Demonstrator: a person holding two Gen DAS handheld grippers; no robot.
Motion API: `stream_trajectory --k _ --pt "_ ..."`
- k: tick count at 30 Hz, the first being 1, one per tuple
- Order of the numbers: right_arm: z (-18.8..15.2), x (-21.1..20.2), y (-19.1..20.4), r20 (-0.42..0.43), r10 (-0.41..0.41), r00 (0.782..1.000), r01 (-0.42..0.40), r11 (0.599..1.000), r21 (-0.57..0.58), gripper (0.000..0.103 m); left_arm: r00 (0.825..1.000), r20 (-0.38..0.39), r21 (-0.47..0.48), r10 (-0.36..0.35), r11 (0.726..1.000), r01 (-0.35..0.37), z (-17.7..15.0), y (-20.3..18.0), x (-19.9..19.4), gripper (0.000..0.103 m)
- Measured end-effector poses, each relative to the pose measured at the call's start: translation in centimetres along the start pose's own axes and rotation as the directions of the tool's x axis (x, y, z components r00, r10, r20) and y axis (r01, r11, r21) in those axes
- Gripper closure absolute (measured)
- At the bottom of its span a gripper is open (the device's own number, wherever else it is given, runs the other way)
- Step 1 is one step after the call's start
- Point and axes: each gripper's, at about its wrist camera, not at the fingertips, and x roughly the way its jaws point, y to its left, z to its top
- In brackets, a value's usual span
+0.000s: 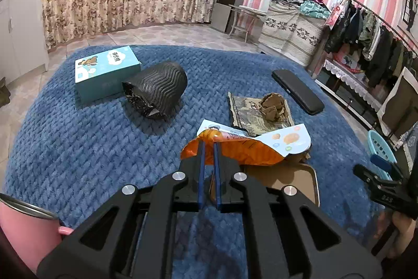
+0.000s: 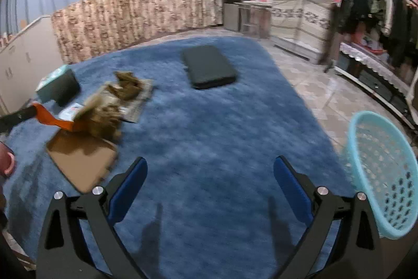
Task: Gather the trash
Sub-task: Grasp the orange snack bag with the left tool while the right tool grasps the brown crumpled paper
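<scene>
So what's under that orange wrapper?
Under the orange wrapper lies a flat brown cardboard sheet on the blue blanket. The wrapper hides the sheet's far edge, so anything beneath there cannot be seen.

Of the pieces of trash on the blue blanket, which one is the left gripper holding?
The orange snack wrapper: the left gripper is shut on its edge, while the crumpled brown paper and flat cardboard lie untouched.

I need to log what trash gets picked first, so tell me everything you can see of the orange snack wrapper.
The orange snack wrapper is a crinkled, glossy plastic bag, orange outside, with a pale blue printed flap folded open on its right. The left gripper is shut on its near-left edge. It sits over the blue blanket, overlapping a brown cardboard sheet, in front of a crumpled brown paper wad.
</scene>
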Motion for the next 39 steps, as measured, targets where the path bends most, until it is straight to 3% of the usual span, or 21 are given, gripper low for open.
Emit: stream_trajectory --k 15,17,18,19,20,22,25,27,31,39 --pt "2.3 4.2 8.7 -0.042 0.108 0.993 -0.113 0.982 -0.152 0.009 0.999 -0.021 0.063 0.025 0.998 -0.023 -0.8 1.4 0.4 0.098" --pt "2.7 4.6 9.3 -0.042 0.109 0.993 -0.114 0.978 -0.172 0.011 0.999 -0.02 0.067 0.028 0.997 -0.027 -0.9 1.4 0.2 0.098" --pt "2.7 4.8 9.5 -0.045 0.118 0.992 -0.124 0.976 -0.177 0.02 0.999 -0.019 0.068 0.03 0.997 -0.029 -0.9 1.4 0.1 0.097" --pt "2.8 5.0 9.7 -0.052 0.128 0.99 -0.136 0.973 -0.186 0.032 0.999 -0.02 0.067 0.031 0.997 -0.029 -0.9 1.4 0.1 0.092" --pt "3.0 5.2 10.0 -0.062 0.138 0.988 -0.148 0.969 -0.199 0.038 0.999 -0.021 0.062 0.031 0.998 -0.03 -0.9 1.5 0.0 0.087" --pt "3.0 5.4 10.4 -0.068 0.159 0.985 -0.17 0.961 -0.217 0.056 0.999 -0.015 0.043 0.029 0.999 -0.028 -0.9 1.7 -0.4 0.061" --pt "2.5 4.7 10.4 -0.047 0.16 0.986 -0.167 0.952 -0.258 0.058 1.0 0.002 0.025 0.015 1.0 -0.015 -1.1 1.8 -1.1 0.036" --pt "2.2 3.9 9.5 -0.021 0.156 0.988 -0.156 0.955 -0.251 0.058 1.0 0.003 0.021 0.003 1.0 -0.003 -1.2 1.6 -1.4 0.026" --pt "2.0 2.7 6.5 -0.002 0.132 0.991 -0.13 0.972 -0.197 0.058 0.998 -0.008 0.021 -0.057 0.998 0.058 -1.8 0.6 -1.6 0.022" --pt "0.8 -0.9 -0.8 0.002 0.0 1.0 0.0 0.99 -0.142 0.058 0.993 -0.033 0.08 -0.113 0.99 0.116 -2.9 -3.1 -0.5 0.021"
